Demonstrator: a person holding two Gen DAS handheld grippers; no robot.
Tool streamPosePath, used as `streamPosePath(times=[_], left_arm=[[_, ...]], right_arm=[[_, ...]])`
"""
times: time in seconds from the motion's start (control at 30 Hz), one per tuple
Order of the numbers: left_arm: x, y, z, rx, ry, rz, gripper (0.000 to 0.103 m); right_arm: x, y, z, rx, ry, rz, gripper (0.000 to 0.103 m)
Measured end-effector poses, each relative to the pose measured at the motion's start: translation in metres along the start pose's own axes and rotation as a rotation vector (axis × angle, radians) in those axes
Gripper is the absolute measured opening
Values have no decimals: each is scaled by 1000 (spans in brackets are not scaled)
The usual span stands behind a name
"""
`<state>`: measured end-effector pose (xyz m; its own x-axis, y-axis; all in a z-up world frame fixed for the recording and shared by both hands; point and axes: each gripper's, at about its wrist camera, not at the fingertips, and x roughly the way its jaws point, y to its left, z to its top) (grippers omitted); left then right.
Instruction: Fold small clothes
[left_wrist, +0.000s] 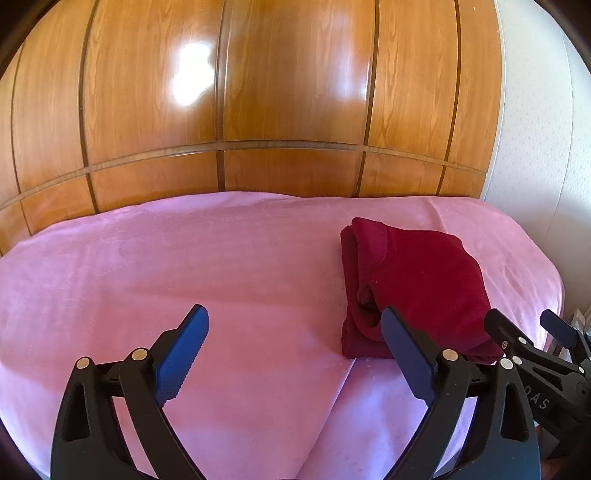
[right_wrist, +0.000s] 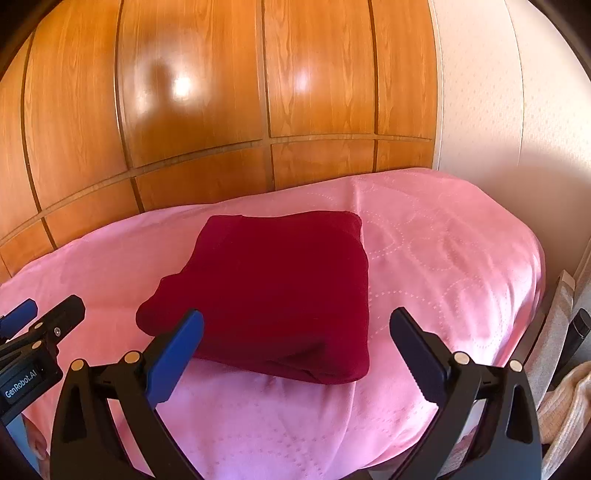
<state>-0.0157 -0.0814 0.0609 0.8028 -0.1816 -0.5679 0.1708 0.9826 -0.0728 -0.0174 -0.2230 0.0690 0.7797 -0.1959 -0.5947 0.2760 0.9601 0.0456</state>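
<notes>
The dark red garment (right_wrist: 280, 291) lies folded at centre frame on the pink bedspread (right_wrist: 443, 258); left gripper (left_wrist: 295, 347) and right gripper (right_wrist: 295, 343) both gape, empty — best withdraw cleanly, without snagging the near edge.

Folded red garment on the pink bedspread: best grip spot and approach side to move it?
Judging by shape: pinch the thick near fold of the red garment, coming low from the camera side. The layers bunch there; the left side shows loose open folds.
</notes>
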Motion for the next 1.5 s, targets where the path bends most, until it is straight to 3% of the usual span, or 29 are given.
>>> streamPosePath(times=[0.2, 1.2, 1.5], left_arm=[[-2, -1, 1, -1, -10, 6, 99], [-4, -3, 6, 4, -33, 25, 99], [12, 3, 1, -1, 30, 39, 99]], right_arm=[[-2, 2, 0, -5, 4, 10, 101], [6, -2, 2, -1, 20, 27, 101], [17, -9, 9, 10, 30, 19, 101]])
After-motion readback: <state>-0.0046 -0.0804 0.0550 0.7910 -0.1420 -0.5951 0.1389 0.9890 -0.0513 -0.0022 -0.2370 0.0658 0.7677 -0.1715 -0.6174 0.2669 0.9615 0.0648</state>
